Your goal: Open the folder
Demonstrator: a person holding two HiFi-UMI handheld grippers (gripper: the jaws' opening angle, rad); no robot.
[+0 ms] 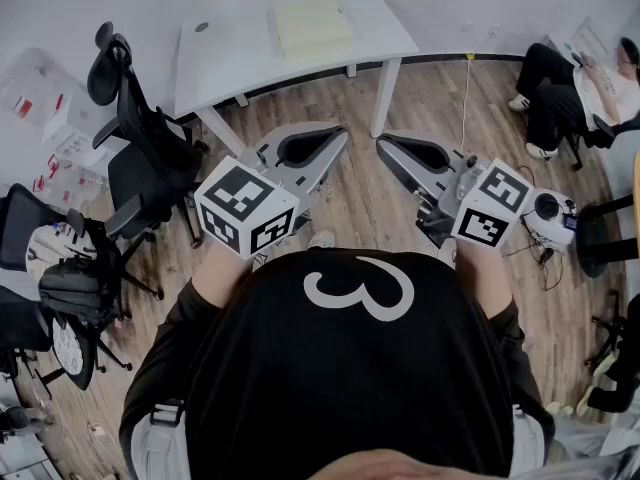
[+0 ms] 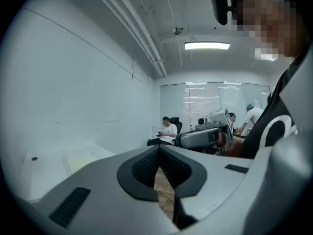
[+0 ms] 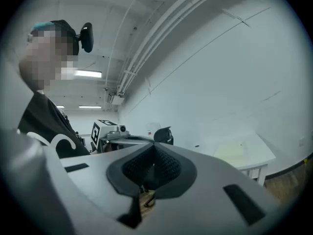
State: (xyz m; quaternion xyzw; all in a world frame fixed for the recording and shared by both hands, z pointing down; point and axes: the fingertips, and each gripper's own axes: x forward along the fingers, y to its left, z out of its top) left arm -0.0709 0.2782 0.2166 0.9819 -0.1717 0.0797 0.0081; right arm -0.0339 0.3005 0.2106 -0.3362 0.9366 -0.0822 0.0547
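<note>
1. Head view: the fingers of both grippers are pressed together and hold nothing. The left gripper (image 1: pixel 338 134) and the right gripper (image 1: pixel 384 144) are held level in front of the person's chest, above the wood floor (image 1: pixel 350 203). Their tips angle toward each other with a narrow gap between. The folder (image 1: pixel 313 26), pale yellow, lies flat on the white surface (image 1: pixel 225 43), toward its far edge and well apart from both grippers. Bare floor lies between the tips and the surface's near edge. Black office chairs (image 1: pixel 135 138) crowd the left side, and a seated person (image 1: pixel 560 88) is at the far right.

2. Left gripper view: the left gripper (image 2: pixel 157 151) has its pads meeting along one seam, with only a sliver of floor showing below them. The folder (image 2: pixel 80 161) shows low at the left on the surface, beside the wall. The right gripper (image 2: pixel 205 136) hangs near, to the right.

3. Right gripper view: the right gripper (image 3: pixel 152 153) is likewise closed tip to tip and empty. The folder (image 3: pixel 230 150) rests on the surface (image 3: pixel 259 158) at the right, set back from its rounded near edge.
</note>
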